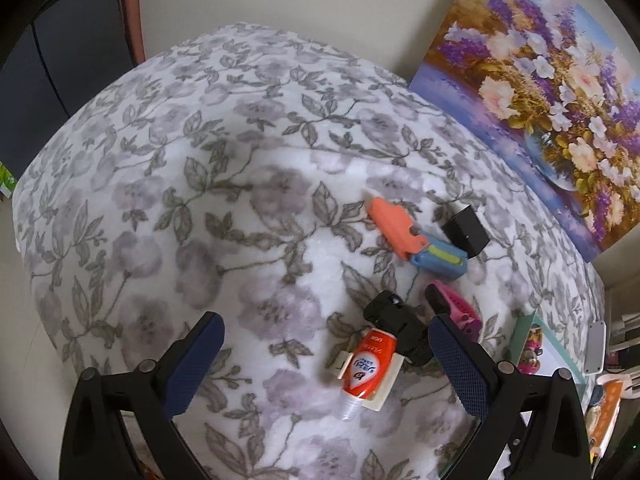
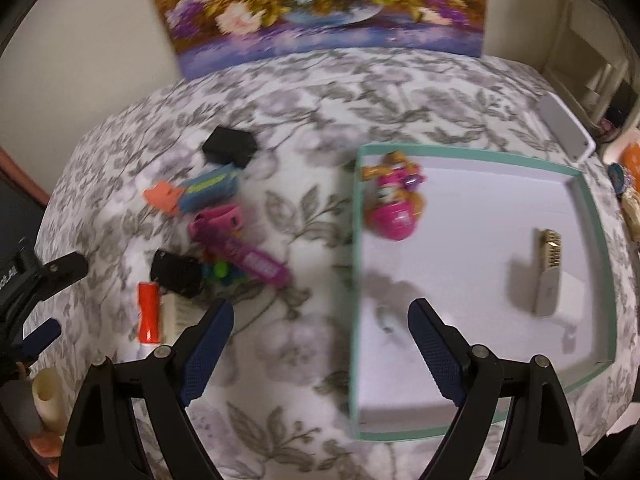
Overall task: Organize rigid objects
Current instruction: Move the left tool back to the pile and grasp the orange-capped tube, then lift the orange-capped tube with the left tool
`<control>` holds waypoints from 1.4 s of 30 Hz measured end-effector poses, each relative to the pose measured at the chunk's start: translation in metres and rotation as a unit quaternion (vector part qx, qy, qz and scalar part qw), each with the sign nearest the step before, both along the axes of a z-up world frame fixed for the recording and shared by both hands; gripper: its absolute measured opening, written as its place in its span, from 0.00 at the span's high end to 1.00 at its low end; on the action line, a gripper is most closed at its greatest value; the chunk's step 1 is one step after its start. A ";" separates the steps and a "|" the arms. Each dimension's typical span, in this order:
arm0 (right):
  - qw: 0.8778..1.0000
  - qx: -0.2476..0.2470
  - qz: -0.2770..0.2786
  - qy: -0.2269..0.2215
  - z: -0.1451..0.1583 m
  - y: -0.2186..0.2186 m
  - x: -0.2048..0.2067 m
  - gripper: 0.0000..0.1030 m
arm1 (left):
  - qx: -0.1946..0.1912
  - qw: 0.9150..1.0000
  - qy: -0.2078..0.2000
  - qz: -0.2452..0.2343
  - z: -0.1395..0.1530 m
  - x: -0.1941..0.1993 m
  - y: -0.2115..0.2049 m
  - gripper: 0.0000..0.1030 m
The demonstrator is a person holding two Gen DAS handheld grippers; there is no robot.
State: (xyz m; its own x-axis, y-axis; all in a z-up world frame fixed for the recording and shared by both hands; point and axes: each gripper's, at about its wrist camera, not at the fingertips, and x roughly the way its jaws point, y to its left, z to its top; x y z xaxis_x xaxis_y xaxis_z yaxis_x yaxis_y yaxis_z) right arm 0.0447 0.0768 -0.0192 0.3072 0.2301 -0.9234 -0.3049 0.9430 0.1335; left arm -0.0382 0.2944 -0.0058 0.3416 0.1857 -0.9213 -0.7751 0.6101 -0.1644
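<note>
Loose items lie on a floral blanket: an orange piece, a blue case, a black box, a pink case, a black clip-like object and a red tube on a card. My left gripper is open, hovering just short of the red tube. In the right wrist view the same pile shows at left, with the pink case and the red tube. My right gripper is open and empty over the left rim of a teal-edged white tray. The tray holds a pink toy and a small brush.
A flower painting leans on the wall behind the bed. A white phone-like slab lies beyond the tray's far right corner. Small colourful things sit off the bed's right edge. The left gripper shows at the right wrist view's left edge.
</note>
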 end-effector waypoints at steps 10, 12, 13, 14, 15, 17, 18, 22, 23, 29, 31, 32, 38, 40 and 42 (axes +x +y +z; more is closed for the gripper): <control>0.999 -0.025 0.026 0.019 -0.022 0.030 -0.007 0.13 | -0.035 0.998 0.047 -0.012 -0.036 0.005 -0.005 0.00; 0.999 -0.031 0.030 0.024 -0.027 0.035 -0.008 0.13 | -0.041 0.998 0.051 -0.010 -0.041 0.004 -0.004 0.00; 0.999 -0.034 0.033 0.025 -0.029 0.037 -0.008 0.13 | -0.041 0.998 0.053 -0.010 -0.043 0.004 -0.004 0.00; 0.998 -0.038 0.035 0.026 -0.031 0.039 -0.009 0.13 | -0.041 0.998 0.055 -0.010 -0.045 0.004 -0.004 0.00; 0.998 -0.041 0.036 0.026 -0.032 0.041 -0.009 0.13 | -0.040 0.997 0.058 -0.011 -0.047 0.004 -0.005 0.00; 0.998 -0.043 0.038 0.029 -0.035 0.042 -0.009 0.13 | -0.040 0.997 0.064 -0.013 -0.051 0.005 -0.007 0.00; 0.998 -0.043 0.038 0.031 -0.036 0.043 -0.009 0.13 | -0.040 0.997 0.066 -0.015 -0.052 0.006 -0.008 0.00; 0.998 -0.047 0.036 0.033 -0.038 0.042 -0.008 0.13 | -0.040 0.996 0.073 -0.025 -0.054 0.008 -0.013 0.01; 0.998 -0.047 0.035 0.034 -0.038 0.042 -0.008 0.13 | -0.038 0.996 0.074 -0.028 -0.054 0.009 -0.014 0.02; 0.998 -0.046 0.029 0.038 -0.039 0.037 -0.005 0.13 | -0.039 0.995 0.070 -0.051 -0.054 0.016 -0.020 0.18; 0.998 -0.046 0.029 0.038 -0.039 0.037 -0.006 0.13 | -0.038 0.995 0.069 -0.061 -0.053 0.018 -0.023 0.24; 0.998 -0.047 0.030 0.038 -0.039 0.037 -0.006 0.13 | -0.038 0.995 0.067 -0.066 -0.052 0.019 -0.024 0.27; 0.998 -0.049 0.031 0.038 -0.039 0.038 -0.007 0.13 | -0.040 0.993 0.058 -0.090 -0.048 0.025 -0.031 0.52; 0.998 -0.049 0.031 0.038 -0.039 0.038 -0.007 0.13 | -0.040 0.993 0.055 -0.097 -0.049 0.026 -0.033 0.57; 0.998 -0.050 0.031 0.038 -0.040 0.038 -0.007 0.13 | -0.043 0.993 0.054 -0.101 -0.049 0.027 -0.033 0.62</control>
State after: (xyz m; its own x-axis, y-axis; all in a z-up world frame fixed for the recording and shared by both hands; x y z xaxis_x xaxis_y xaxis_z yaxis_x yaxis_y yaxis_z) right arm 0.0377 0.1147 -0.0588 0.2238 0.1521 -0.9627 -0.3564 0.9321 0.0644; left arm -0.0112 0.2613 -0.0550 0.2630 0.0428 -0.9638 -0.6549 0.7416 -0.1457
